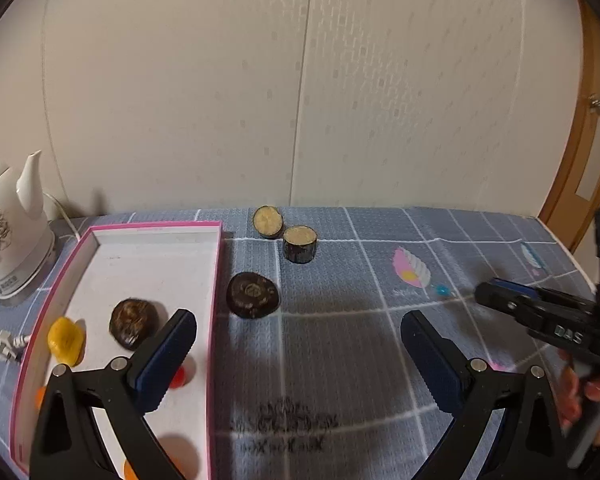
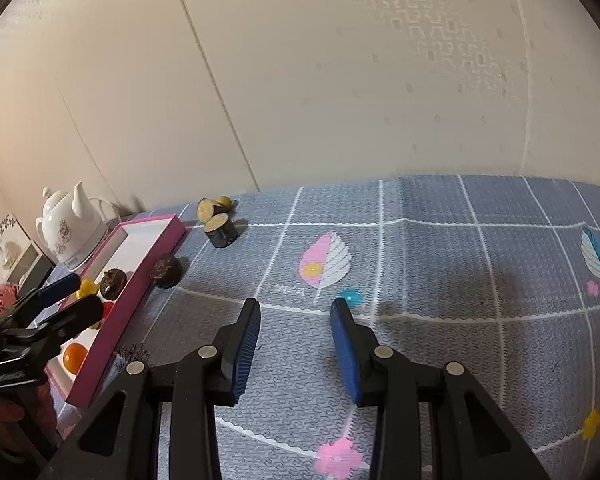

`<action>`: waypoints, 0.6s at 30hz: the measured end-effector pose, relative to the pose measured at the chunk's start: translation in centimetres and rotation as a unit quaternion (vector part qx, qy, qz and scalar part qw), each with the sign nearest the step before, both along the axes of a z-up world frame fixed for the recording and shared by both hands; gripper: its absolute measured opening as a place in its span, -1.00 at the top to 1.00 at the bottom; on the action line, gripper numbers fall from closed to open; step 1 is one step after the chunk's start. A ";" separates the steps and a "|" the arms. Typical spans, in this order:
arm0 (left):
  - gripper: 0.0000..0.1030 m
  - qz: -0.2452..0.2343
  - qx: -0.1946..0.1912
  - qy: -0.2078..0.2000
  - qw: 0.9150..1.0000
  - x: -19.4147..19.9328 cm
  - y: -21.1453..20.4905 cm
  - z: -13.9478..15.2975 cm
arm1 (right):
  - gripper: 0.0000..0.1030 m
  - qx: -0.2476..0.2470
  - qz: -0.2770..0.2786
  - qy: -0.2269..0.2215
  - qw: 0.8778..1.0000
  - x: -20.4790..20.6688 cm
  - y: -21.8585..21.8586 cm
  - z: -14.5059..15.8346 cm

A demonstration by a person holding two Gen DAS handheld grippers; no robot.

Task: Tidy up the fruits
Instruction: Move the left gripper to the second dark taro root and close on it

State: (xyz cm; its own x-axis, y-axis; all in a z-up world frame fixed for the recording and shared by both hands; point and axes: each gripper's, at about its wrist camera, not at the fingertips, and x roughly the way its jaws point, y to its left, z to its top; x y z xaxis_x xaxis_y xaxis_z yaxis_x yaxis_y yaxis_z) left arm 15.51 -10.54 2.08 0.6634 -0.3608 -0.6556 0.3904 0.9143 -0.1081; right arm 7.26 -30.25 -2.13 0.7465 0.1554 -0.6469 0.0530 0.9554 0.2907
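Note:
A pink-rimmed white tray [image 1: 216, 264] lies at the left; it also shows in the right wrist view [image 2: 168, 240]. In it lie a dark brown fruit [image 1: 132, 322], a yellow fruit [image 1: 65, 339] and red and orange pieces. A dark brown fruit [image 1: 253, 295] lies on the cloth beside the tray's right rim. Two cut dark-skinned pieces [image 1: 299, 243] stand farther back. My left gripper [image 1: 298, 336] is open and empty, its left finger over the tray. My right gripper [image 2: 295, 320] is open and empty over the cloth, and shows at the right of the left view [image 1: 500, 296].
A white ceramic kettle [image 1: 8, 232] stands at the back left beside the tray, with a plug [image 1: 6, 346] on the cloth. A small blue bead [image 1: 441, 290] lies on the patterned grey tablecloth [image 1: 340, 360]. A wall runs behind, and the table ends at the right.

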 end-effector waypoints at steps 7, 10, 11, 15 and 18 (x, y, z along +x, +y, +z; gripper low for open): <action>-0.99 -0.003 0.042 0.012 0.999 3.8 -1.7 -0.9 | 0.28 0.012 -0.007 0.006 1.000 0.1 -0.6 -0.1; -0.99 -0.002 0.051 0.020 0.999 5.0 -2.1 -1.4 | 0.28 0.013 -0.006 0.007 1.000 0.2 -0.6 -0.1; -0.99 -0.001 0.055 0.022 0.998 5.4 -2.3 -1.7 | 0.28 0.014 -0.005 0.007 1.000 0.2 -0.6 -0.1; -0.97 -0.003 0.064 0.034 0.997 6.5 -2.7 -2.7 | 0.28 0.019 -0.006 0.006 1.000 0.2 -0.7 0.0; -0.97 -0.003 0.068 0.040 0.997 7.1 -2.8 -3.4 | 0.28 0.021 -0.010 0.005 1.000 0.1 -1.0 0.1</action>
